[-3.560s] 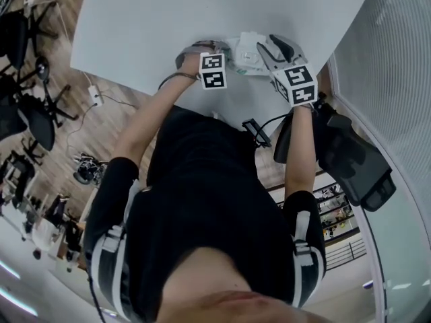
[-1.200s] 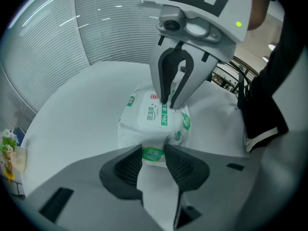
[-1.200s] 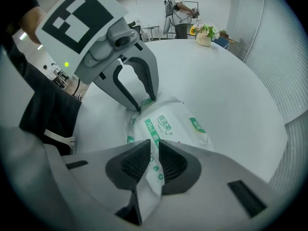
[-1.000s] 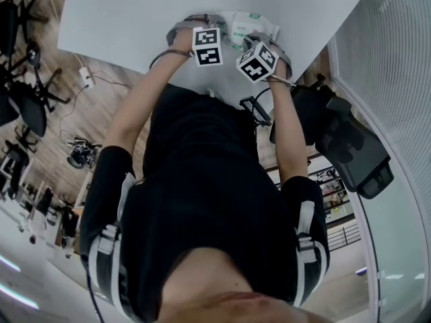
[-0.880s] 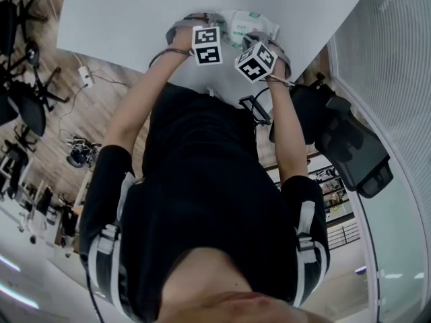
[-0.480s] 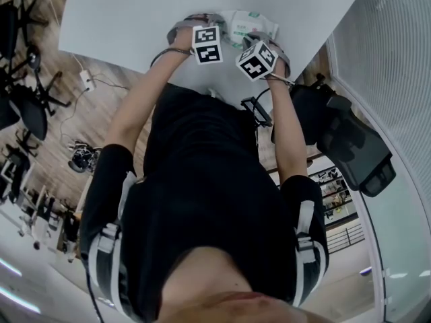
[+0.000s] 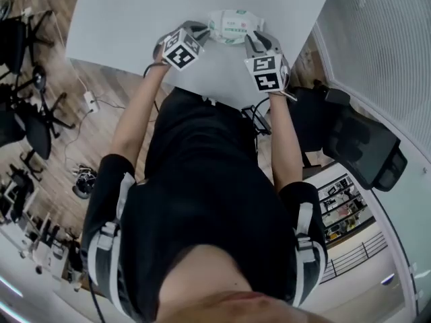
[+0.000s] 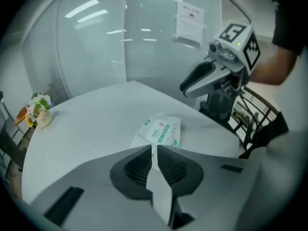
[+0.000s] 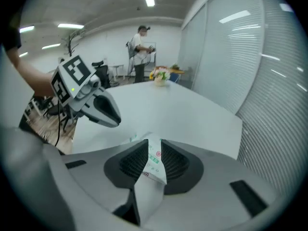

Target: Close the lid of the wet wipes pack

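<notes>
The white wet wipes pack (image 7: 232, 25) lies flat on the white table (image 7: 135, 19), its label flap level with the top. In the left gripper view the pack (image 8: 161, 130) is on the table beyond my left gripper (image 8: 154, 148). Those jaws are closing to a narrow slit with nothing between them. My right gripper (image 9: 154, 146) hangs above the pack (image 9: 155, 161), jaws opening, and the pack shows through the gap without touching. In the head view the left gripper (image 7: 199, 29) and right gripper (image 7: 259, 42) flank the pack, both clear of it.
A small flower pot (image 8: 38, 110) stands at the table's far edge. A glass wall with blinds (image 7: 377, 39) runs on the right, with a black office chair (image 7: 357, 147) below it. A person (image 9: 142, 47) stands far back in the room.
Both grippers have lifted off the pack and moved apart. The pack now lies uncovered between them. The right marker cube has turned.
</notes>
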Available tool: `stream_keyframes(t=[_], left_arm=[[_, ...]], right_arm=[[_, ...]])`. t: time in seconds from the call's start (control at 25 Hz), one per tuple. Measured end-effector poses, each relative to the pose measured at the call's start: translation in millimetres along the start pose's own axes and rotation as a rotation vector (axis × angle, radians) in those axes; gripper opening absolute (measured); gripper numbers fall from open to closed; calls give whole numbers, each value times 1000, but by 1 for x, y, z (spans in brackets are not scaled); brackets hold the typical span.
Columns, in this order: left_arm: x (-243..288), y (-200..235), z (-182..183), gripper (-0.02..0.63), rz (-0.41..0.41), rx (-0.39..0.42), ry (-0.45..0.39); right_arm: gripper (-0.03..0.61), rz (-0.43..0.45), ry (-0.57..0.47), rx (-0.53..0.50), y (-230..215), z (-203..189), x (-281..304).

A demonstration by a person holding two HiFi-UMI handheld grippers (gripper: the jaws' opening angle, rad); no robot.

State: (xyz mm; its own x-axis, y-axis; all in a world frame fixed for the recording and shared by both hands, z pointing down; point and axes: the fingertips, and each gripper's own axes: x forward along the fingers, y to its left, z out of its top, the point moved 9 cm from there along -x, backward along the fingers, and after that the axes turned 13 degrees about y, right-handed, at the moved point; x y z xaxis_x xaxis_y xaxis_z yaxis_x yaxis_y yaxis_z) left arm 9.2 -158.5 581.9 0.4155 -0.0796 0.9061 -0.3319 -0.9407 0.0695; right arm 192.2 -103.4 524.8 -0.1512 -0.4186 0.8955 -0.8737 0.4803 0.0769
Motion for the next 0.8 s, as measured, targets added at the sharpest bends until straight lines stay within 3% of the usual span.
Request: stream_keyframes(t=[0.2, 0.44, 0.56, 0.8], left_arm=[[-95, -63, -11, 40, 103, -209, -323], [-206, -159, -35, 40, 238, -406, -682], [-248, -198, -45, 40, 303, -415, -762], [-304, -248, -64, 40, 327, -391, -895]], right_arm=[[95, -92, -286, 223, 12, -30, -103], [80, -113, -531, 349, 60, -72, -207], [66, -119, -588, 375, 91, -88, -242], [41, -113, -680, 445, 142, -115, -285]])
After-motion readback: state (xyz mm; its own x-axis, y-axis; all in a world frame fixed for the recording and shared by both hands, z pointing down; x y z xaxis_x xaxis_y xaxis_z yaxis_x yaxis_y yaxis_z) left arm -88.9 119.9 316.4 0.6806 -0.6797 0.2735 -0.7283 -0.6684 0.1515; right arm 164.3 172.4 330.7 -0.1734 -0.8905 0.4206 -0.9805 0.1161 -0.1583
